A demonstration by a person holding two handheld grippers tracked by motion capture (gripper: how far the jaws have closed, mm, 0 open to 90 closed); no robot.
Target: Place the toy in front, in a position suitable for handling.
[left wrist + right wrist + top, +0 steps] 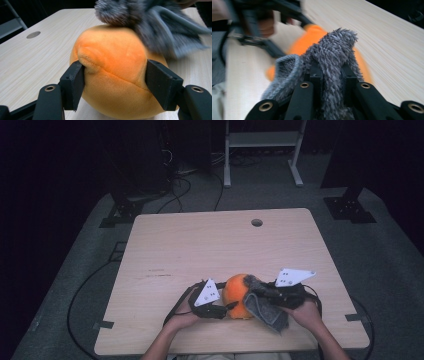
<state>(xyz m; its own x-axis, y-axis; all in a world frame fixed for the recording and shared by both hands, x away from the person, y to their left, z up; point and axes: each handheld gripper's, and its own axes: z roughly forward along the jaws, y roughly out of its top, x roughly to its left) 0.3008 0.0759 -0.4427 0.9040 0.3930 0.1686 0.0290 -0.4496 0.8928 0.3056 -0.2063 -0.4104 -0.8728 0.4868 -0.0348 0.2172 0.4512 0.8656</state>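
While left claw (113, 82) pinches orange plush ball (112, 75) between its pads, wiping with grey cloth (329, 62) clamped in right claw (331, 75); next, probably sweeping across top.

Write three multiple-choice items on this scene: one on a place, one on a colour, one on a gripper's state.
1. Where does the grey cloth touch the plush ball?
A. its top
B. underneath
C. nowhere

2. What colour is the ball?
A. green
B. orange
C. white

3. What does the right gripper do?
A. stands open
B. clamps the ball
C. clamps the cloth

Key: 1 A, the cloth lies on the ball's top in the left gripper view. 2 B, it is orange in every view. 3 C, its jaws pinch the cloth in the right gripper view.
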